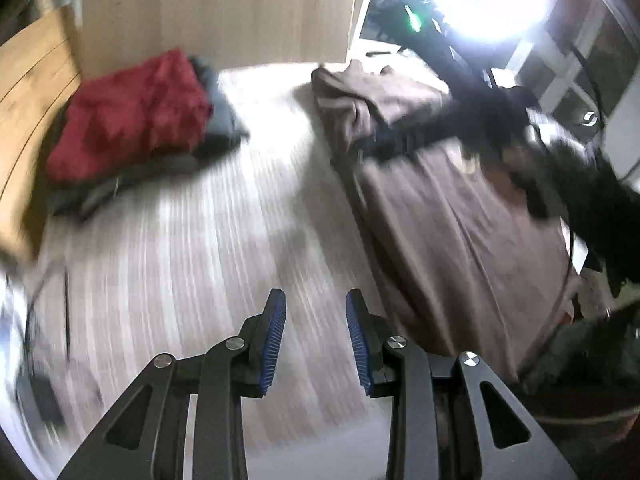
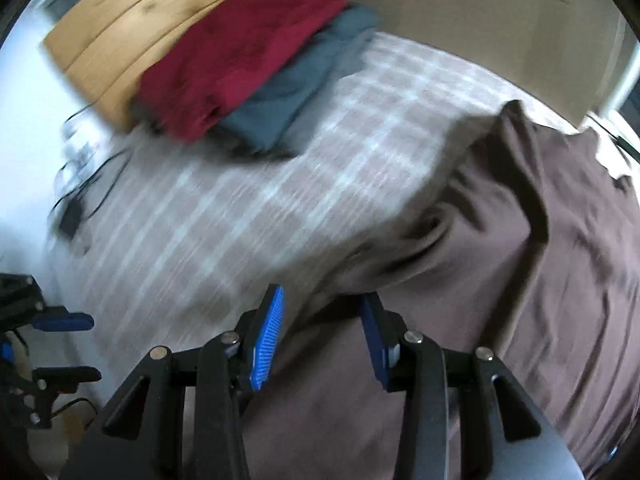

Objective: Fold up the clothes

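A brown garment (image 1: 452,216) lies spread over the right side of a bed with a checked sheet (image 1: 192,240), its far end bunched up. My left gripper (image 1: 316,300) hangs open above the bare sheet, left of the garment, with nothing between its blue pads (image 1: 276,336). My right gripper (image 2: 324,296) is open just over the brown garment's (image 2: 540,260) near-left edge, holding no cloth. The left gripper (image 2: 66,348) also shows at the left border of the right wrist view, jaws apart. Both views are motion-blurred.
A folded red garment (image 1: 132,116) tops a pile of grey-blue clothes (image 2: 304,80) at the bed's far left, by a wooden headboard (image 1: 24,100). A pale wood panel (image 1: 220,8) stands behind. Cables and a black adapter (image 2: 72,216) lie off the bed. A dark blurred shape (image 1: 472,116) crosses the garment.
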Demonstrator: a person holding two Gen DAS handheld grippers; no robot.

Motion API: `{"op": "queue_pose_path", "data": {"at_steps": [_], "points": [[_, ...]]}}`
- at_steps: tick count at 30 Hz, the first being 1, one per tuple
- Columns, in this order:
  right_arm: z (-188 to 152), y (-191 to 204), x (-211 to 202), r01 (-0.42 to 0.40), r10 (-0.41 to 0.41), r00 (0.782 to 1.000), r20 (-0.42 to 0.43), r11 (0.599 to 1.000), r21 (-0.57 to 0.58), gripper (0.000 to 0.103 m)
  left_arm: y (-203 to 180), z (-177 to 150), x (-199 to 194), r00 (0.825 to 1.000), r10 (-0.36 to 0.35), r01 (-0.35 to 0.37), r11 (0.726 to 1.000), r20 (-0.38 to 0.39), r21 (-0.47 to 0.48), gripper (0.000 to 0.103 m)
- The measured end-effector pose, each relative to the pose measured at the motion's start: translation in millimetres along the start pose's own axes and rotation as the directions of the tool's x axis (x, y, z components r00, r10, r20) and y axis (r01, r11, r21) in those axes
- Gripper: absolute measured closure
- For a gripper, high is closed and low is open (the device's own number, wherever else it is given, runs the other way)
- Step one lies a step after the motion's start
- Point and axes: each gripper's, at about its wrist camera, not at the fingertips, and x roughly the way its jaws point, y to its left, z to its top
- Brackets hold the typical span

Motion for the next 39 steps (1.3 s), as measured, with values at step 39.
{"op": "queue_pose_path", "data": {"at_steps": [39], "points": [[-4, -154, -46, -0.065, 0.011, 0.985, 0.17, 0.946, 0.317, 0.067, -32, 144, 129, 0.985, -0.173, 0.165, 0.922, -0.007, 0.35, 0.094]]}}
